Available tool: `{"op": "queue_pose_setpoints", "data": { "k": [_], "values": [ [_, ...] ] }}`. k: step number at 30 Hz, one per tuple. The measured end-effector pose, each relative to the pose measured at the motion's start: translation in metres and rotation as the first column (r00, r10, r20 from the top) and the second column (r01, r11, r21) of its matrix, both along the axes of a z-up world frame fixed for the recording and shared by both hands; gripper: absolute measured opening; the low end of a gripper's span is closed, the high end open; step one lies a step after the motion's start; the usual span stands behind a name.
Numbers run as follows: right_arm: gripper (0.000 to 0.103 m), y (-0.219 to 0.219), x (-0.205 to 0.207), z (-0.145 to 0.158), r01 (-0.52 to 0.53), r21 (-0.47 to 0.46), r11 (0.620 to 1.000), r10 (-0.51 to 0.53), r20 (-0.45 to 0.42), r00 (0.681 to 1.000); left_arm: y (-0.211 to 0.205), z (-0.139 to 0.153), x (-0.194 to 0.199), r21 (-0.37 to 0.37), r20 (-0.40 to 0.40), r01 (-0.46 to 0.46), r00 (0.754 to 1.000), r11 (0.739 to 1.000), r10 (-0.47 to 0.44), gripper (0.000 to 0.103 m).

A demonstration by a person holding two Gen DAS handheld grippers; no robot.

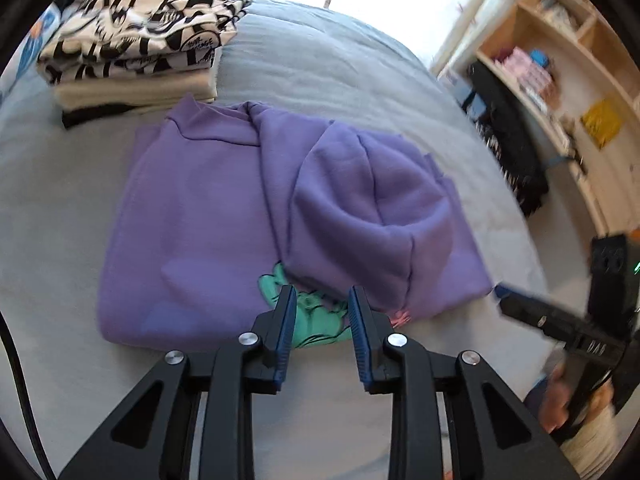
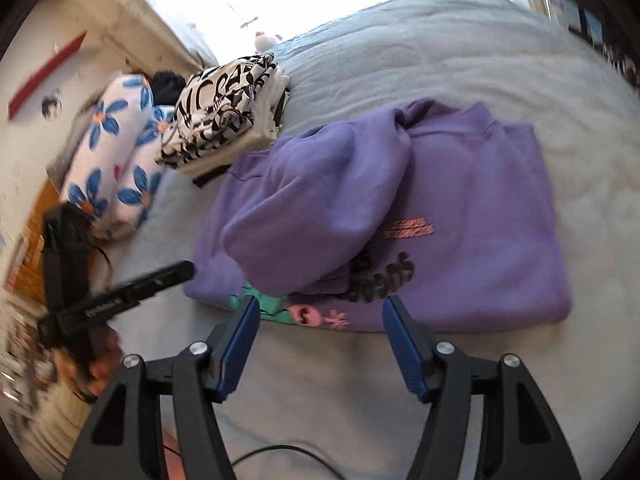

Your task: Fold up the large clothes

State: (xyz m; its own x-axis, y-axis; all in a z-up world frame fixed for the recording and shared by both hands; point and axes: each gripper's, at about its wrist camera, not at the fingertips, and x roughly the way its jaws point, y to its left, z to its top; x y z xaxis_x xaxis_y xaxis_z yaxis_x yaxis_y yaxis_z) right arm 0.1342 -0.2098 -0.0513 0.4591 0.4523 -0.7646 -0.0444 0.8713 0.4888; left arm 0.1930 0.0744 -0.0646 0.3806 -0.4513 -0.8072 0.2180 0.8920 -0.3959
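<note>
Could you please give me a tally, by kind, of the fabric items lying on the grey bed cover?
Folded purple hooded sweatshirt with a printed front: 1
Stack of folded clothes topped by a black-and-white lettered garment: 1
White pillows with blue flowers: 2
Total: 4

How many garments the stack holds cannot be told.
</note>
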Motion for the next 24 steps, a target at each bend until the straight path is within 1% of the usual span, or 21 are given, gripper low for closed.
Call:
{"op": "queue_pose_setpoints", "data": {
  "k": [3,5,7,8,12,14,18,20,22,23,24],
  "values": [
    [0.064,0.001,0.014,-0.014,0.033,0.093,0.995,-0.03,-0.034,0.999,0.0,-0.01,0.011,-0.095,-0.039,-0.033,0.999,0.995,0.03,0.025],
    [0.064,0.0,0.024,-0.025,0.062,0.163,0.985,-0.051,-0.066,0.996,0.004,-0.021,0.019,-0.158,-0.067,-0.06,0.997,0.986,0.05,0.025],
    [0.064,0.001,0.033,-0.031,0.073,0.235,0.969,-0.056,-0.077,0.995,0.008,-0.031,0.027,-0.206,-0.087,-0.089,0.994,0.975,0.072,0.025],
    [0.064,0.002,0.038,-0.032,0.076,0.251,0.965,-0.059,-0.076,0.995,0.01,-0.037,0.031,-0.237,-0.096,-0.104,0.992,0.966,0.084,0.025],
    [0.064,0.008,0.056,-0.035,0.087,0.286,0.954,-0.069,-0.072,0.995,0.009,-0.053,0.045,-0.301,-0.118,-0.118,0.989,0.946,0.086,0.025],
    [0.064,0.009,0.063,-0.038,0.085,0.302,0.95,-0.062,-0.085,0.994,0.01,-0.065,0.051,-0.333,-0.14,-0.132,0.986,0.934,0.089,0.025],
    [0.064,0.013,0.075,-0.045,0.088,0.323,0.942,-0.055,-0.109,0.992,0.012,-0.09,0.062,-0.407,-0.198,-0.17,0.976,0.897,0.095,0.026],
    [0.064,0.012,0.077,-0.047,0.098,0.344,0.934,-0.058,-0.123,0.991,0.011,-0.103,0.064,-0.452,-0.224,-0.181,0.971,0.873,0.085,0.029],
    [0.064,0.012,0.078,-0.048,0.103,0.361,0.927,-0.061,-0.127,0.99,0.01,-0.109,0.062,-0.488,-0.233,-0.186,0.969,0.853,0.078,0.037],
    [0.064,0.013,0.079,-0.047,0.104,0.356,0.929,-0.064,-0.123,0.99,0.01,-0.111,0.062,-0.502,-0.234,-0.19,0.969,0.844,0.079,0.04],
    [0.064,0.014,0.08,-0.048,0.104,0.347,0.932,-0.064,-0.123,0.99,0.009,-0.115,0.062,-0.525,-0.236,-0.2,0.968,0.827,0.085,0.046]
  ]
}}
